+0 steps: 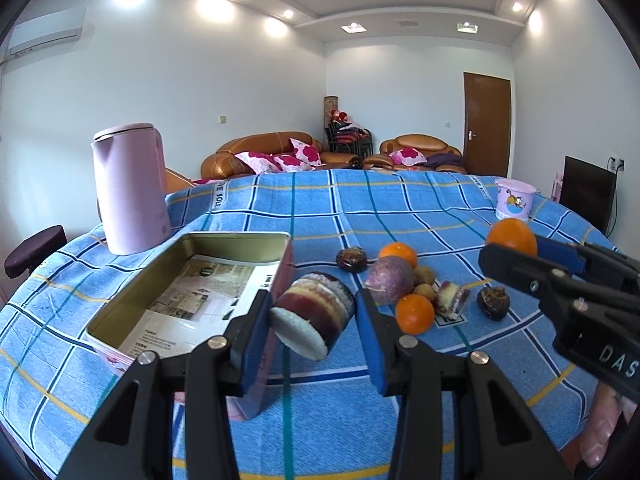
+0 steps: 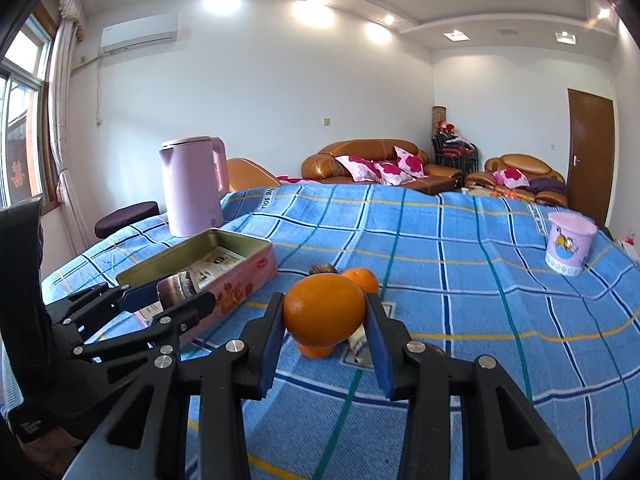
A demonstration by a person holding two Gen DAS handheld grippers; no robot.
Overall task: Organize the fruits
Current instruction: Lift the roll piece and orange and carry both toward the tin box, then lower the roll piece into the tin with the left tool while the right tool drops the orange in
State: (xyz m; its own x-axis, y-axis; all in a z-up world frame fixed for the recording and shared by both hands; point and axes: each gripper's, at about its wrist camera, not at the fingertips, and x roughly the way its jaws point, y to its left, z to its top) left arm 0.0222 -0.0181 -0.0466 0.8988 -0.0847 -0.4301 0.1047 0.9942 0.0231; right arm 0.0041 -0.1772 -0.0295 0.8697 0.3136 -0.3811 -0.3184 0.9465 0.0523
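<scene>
Bright, even room light from recessed ceiling spotlights [image 1: 275, 26], which blow out with glare on the wall. Window [image 2: 20, 120] daylight at left. Heavy fisheye bending, dark corner vignetting; shadows soft, focus mostly sharp.

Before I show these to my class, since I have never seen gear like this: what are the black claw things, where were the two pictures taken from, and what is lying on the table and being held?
The claws are hand-held two-finger grippers, one in each of a person's hands; no robot arm is involved. Each carries a wide-angle camera looking along its fingers, so one picture comes from the left gripper and one from the right.

The left gripper is closed on a purple cut piece of fruit, right beside a pink tin box lined with printed paper. The right gripper is closed on an orange.

On the blue checked tablecloth lie more fruits: oranges, a purple round one, small brown ones and dark wrinkled ones. A pink kettle and a small pink bucket also stand on it.
</scene>
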